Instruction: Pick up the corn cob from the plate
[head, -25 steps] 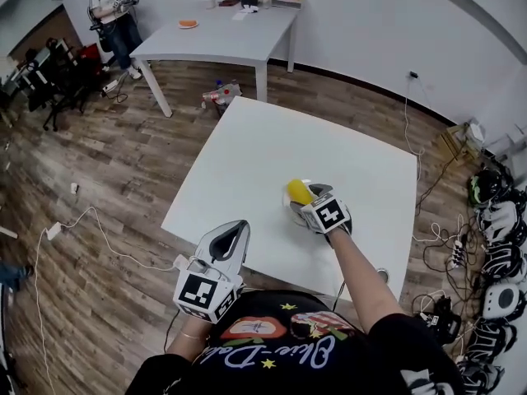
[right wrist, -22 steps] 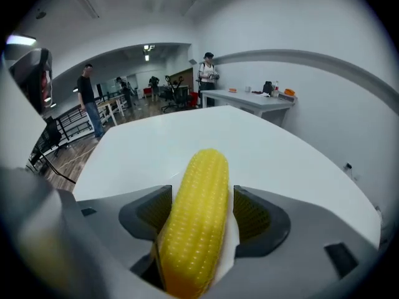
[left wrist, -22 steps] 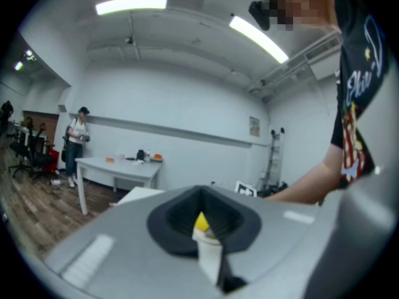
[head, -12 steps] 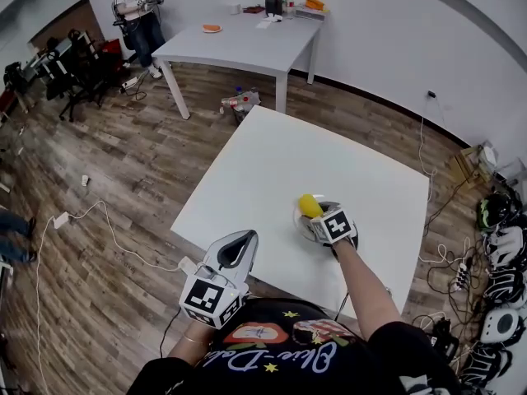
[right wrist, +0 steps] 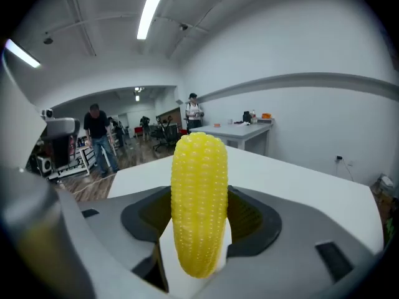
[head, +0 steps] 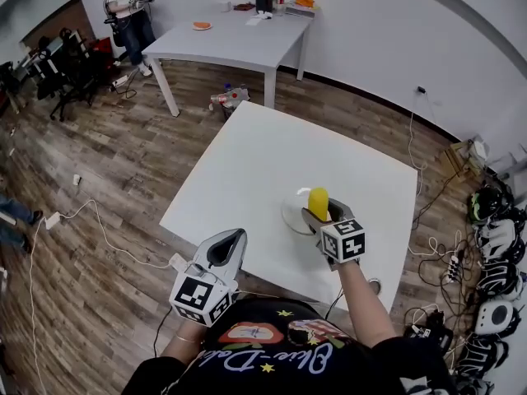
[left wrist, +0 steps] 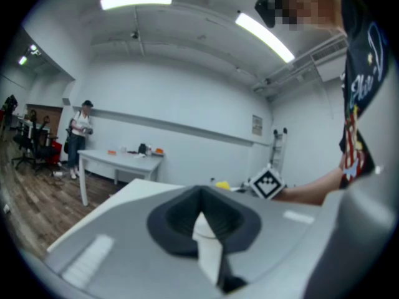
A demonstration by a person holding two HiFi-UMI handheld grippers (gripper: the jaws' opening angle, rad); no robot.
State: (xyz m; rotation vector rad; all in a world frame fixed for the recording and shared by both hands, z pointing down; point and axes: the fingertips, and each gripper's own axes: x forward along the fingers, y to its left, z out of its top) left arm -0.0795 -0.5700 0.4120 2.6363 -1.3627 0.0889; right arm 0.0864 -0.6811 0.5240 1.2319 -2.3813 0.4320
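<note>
Corn cob (head: 318,202) now off plate (head: 289,213)

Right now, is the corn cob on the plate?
No, off it: the right gripper grips the corn cob, held above the plate.

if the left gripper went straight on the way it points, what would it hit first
Most likely the near edge of the white table: the left gripper, jaws together, points at it from just off that edge. Its own view looks over the tabletop, so it might skim above.
</note>
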